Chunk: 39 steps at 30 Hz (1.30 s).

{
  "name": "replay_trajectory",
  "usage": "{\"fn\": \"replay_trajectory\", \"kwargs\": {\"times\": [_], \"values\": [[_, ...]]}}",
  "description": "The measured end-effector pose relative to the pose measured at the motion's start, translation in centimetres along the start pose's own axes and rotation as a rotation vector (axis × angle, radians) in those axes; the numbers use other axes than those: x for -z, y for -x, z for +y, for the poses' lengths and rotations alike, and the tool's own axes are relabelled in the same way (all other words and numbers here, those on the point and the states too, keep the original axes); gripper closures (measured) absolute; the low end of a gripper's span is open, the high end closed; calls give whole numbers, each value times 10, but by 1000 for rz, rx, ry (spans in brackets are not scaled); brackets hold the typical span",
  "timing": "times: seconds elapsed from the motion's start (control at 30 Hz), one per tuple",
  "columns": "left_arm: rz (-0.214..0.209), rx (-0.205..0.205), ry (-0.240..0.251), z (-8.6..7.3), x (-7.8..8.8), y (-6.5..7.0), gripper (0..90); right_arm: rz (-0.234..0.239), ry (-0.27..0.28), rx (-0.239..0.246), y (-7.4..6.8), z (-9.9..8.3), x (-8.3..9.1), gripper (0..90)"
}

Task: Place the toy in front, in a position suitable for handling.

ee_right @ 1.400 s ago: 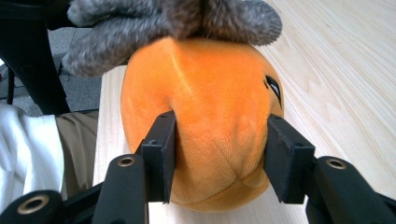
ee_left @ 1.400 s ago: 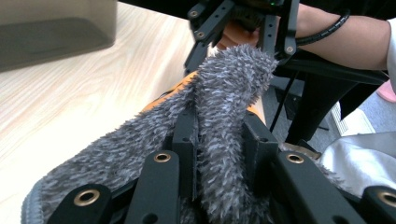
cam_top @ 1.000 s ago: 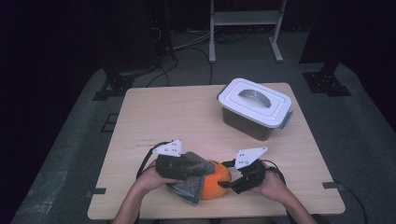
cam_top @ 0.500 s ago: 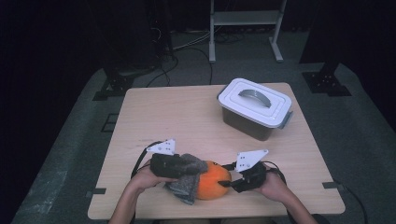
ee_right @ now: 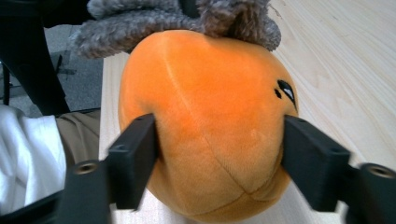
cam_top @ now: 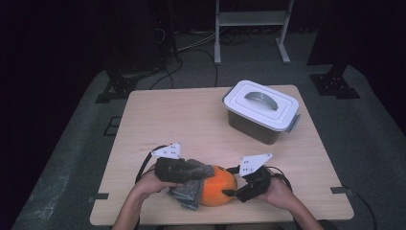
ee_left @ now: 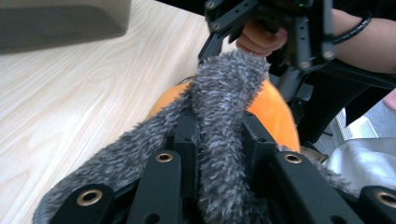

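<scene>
Orange round plush toy (ee_right: 205, 126) at the near edge of the wooden worktop (cam_top: 191, 120), squeezed between the right claw (cam_top: 233, 188) pads after some opening. Fuzzy grey cloth (ee_left: 219, 121) pinched tight in the left claw (ee_left: 219, 144). Best: rub softly, keep the toy steady.

Place: recording lab or studio.
Walls: dark, black backdrop.
Floor: grey carpet (cam_top: 72, 158), loose cables (cam_top: 191, 45).
Equipment: stand bases (cam_top: 335, 84), white rack (cam_top: 251, 21), lone wooden desk (cam_top: 182, 120).
</scene>
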<state>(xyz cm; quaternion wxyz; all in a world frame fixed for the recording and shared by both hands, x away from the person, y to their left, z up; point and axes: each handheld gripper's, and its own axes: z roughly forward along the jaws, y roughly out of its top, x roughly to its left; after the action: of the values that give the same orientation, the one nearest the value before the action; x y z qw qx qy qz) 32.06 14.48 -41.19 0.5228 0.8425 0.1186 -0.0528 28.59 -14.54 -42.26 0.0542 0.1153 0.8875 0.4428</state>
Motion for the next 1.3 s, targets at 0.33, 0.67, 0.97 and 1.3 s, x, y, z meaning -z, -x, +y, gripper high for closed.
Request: {"fn": "replay_trajectory", "kwargs": {"times": [0.33, 0.67, 0.97, 1.3], "values": [[3, -26, -4, 8, -10, 8, 725, -11, -6, 19, 2, -1, 2, 484], [70, 5, -14, -4, 12, -5, 721, 8, 23, -47, 15, -9, 6, 491], [36, -29, 26, 4, 12, 3, 709, 9, 32, -118, 28, -19, 11, 475], [76, -24, 13, 5, -3, 3, 709, -48, 51, -65, 17, -1, 11, 293]]}}
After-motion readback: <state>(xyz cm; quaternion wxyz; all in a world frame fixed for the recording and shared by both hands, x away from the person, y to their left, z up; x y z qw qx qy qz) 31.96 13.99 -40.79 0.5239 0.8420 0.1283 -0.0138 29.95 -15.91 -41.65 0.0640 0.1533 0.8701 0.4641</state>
